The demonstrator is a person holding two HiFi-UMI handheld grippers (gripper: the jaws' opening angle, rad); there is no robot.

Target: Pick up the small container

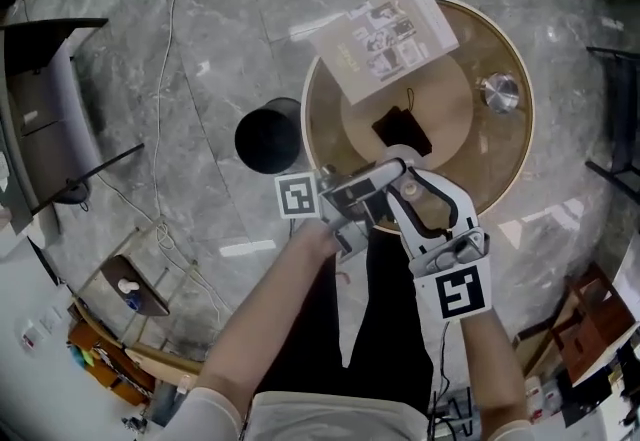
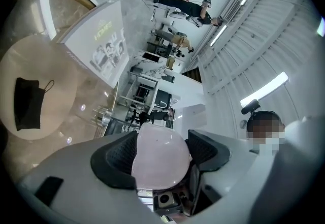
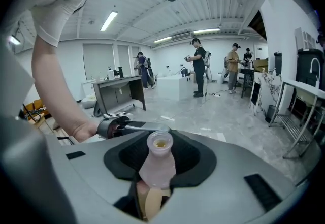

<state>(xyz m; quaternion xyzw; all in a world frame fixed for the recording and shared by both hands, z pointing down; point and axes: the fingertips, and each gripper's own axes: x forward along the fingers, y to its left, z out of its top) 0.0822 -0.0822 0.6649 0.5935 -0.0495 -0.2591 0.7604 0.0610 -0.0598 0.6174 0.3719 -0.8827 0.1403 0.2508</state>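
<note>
Small container (image 3: 157, 167), a pale pink bottle with an open neck, is clamped between the jaws of the right gripper (image 3: 160, 147), held in the air over the near edge of the round table (image 1: 520, 144). The left gripper (image 2: 162, 156) has its pads pressed on a pale pink rounded piece (image 2: 158, 167); whether that belongs to the bottle I cannot tell. Farther off, a black mask (image 1: 402, 131) lies at the table's centre, a metal object (image 1: 499, 92) sits near the right edge, and a booklet (image 1: 385, 39) overhangs the far edge
</note>
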